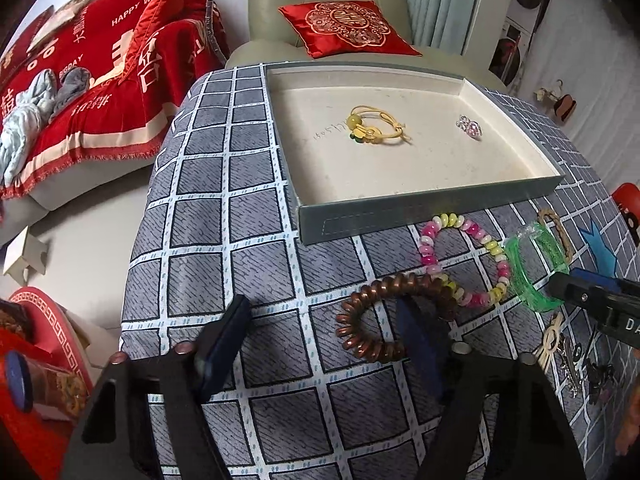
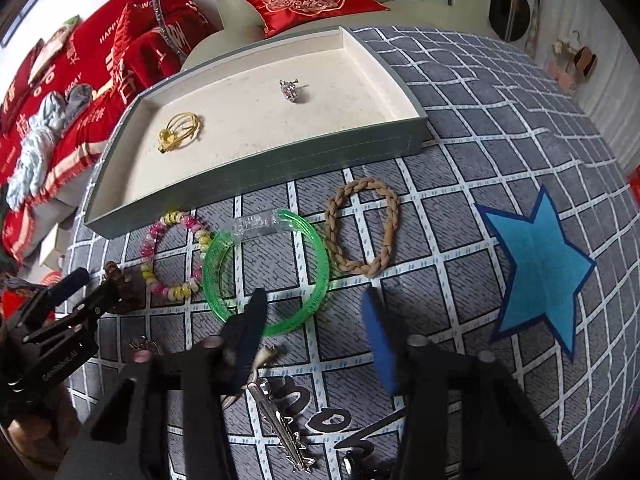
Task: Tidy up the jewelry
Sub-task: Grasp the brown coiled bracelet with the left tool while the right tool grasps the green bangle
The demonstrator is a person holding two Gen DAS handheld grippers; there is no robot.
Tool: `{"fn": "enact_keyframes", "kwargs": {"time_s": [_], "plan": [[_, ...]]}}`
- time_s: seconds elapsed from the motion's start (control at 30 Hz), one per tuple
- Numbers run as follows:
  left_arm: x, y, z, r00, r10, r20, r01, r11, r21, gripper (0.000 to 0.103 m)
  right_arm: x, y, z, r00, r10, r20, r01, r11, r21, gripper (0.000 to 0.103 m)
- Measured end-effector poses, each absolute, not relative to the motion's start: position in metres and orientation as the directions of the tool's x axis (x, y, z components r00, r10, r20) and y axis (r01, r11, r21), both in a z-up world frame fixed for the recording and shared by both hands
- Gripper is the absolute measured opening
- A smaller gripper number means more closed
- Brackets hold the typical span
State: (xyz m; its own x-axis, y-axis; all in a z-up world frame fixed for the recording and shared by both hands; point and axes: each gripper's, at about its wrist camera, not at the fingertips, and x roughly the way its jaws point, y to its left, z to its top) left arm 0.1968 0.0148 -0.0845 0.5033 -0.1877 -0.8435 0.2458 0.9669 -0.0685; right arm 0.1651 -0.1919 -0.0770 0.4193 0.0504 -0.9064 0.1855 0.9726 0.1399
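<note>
A grey tray (image 1: 432,210) (image 2: 256,178) with a cream floor holds a yellow cord bracelet (image 1: 378,126) (image 2: 180,132) and a small crystal charm (image 1: 469,125) (image 2: 289,90). In front of it on the checked cloth lie a pink-yellow bead bracelet (image 1: 460,256) (image 2: 176,256), a green bangle (image 1: 532,268) (image 2: 268,272), a braided tan ring (image 2: 362,226) and a brown coil hair tie (image 1: 376,316). My left gripper (image 1: 324,344) is open, its right finger over the coil tie. My right gripper (image 2: 316,336) is open, its left finger at the bangle's near rim.
Metal hair clips (image 2: 280,416) lie near the right gripper. A blue star (image 2: 540,268) marks the cloth on the right. A sofa with a red cushion (image 1: 348,28) stands behind the table and a red blanket (image 1: 100,80) lies at the left.
</note>
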Motion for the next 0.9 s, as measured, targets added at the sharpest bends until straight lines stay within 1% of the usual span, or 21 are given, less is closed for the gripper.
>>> {"fn": "enact_keyframes", "kwargs": {"time_s": [0.03,0.1,0.13,0.17,0.2,0.23,0.27,0.3,0.33,0.53,0.7,0.9], "plan": [[0.196,0.013,-0.084,0.505,-0.18,-0.844,0.248,0.967,-0.058,0.083,0.165,-0.191,-0.077,0.418,0.043,-0.907,0.184,0.974,0.131,0.043],[0.193,0.011,-0.084,0.515,-0.165,-0.841,0.249,0.968,-0.038,0.082,0.166,-0.186,-0.077,0.416,0.016,-0.909,0.17,0.981,0.095,0.035],[0.192,0.009,-0.083,0.517,-0.167,-0.84,0.254,0.967,-0.035,0.077,0.166,-0.184,-0.077,0.416,-0.002,-0.909,0.164,0.984,0.072,0.033],[0.191,0.008,-0.083,0.512,-0.186,-0.839,0.266,0.963,-0.051,0.072,0.166,-0.181,-0.076,0.417,-0.02,-0.909,0.157,0.986,0.051,0.025],[0.19,0.008,-0.083,0.51,-0.195,-0.838,0.273,0.96,-0.058,0.063,0.165,-0.18,-0.076,0.418,-0.029,-0.908,0.151,0.988,0.038,0.018],[0.188,0.006,-0.082,0.513,-0.198,-0.835,0.281,0.958,-0.055,0.048,0.165,-0.178,-0.076,0.42,-0.038,-0.907,0.144,0.989,0.025,0.014],[0.186,0.003,-0.081,0.518,-0.204,-0.831,0.298,0.953,-0.049,0.04,0.164,-0.178,-0.076,0.422,-0.034,-0.906,0.137,0.99,0.027,0.009],[0.186,0.002,-0.08,0.52,-0.203,-0.829,0.305,0.951,-0.042,0.036,0.163,-0.179,-0.075,0.423,-0.03,-0.906,0.135,0.99,0.03,0.007],[0.186,0.002,-0.08,0.519,-0.213,-0.828,0.311,0.949,-0.049,0.028,0.162,-0.179,-0.075,0.424,-0.029,-0.905,0.135,0.99,0.031,0.007],[0.18,0.013,-0.076,0.51,-0.283,-0.812,0.296,0.945,-0.143,0.028,0.151,-0.185,-0.064,0.471,0.022,-0.882,0.117,0.989,0.087,0.007],[0.176,0.022,-0.064,0.529,-0.297,-0.795,0.28,0.945,-0.166,0.028,0.141,-0.195,-0.044,0.523,0.071,-0.849,0.087,0.987,0.136,0.007],[0.174,0.028,-0.045,0.556,-0.318,-0.768,0.279,0.942,-0.188,0.028,0.142,-0.201,-0.03,0.538,0.105,-0.836,0.083,0.981,0.176,0.008]]}}
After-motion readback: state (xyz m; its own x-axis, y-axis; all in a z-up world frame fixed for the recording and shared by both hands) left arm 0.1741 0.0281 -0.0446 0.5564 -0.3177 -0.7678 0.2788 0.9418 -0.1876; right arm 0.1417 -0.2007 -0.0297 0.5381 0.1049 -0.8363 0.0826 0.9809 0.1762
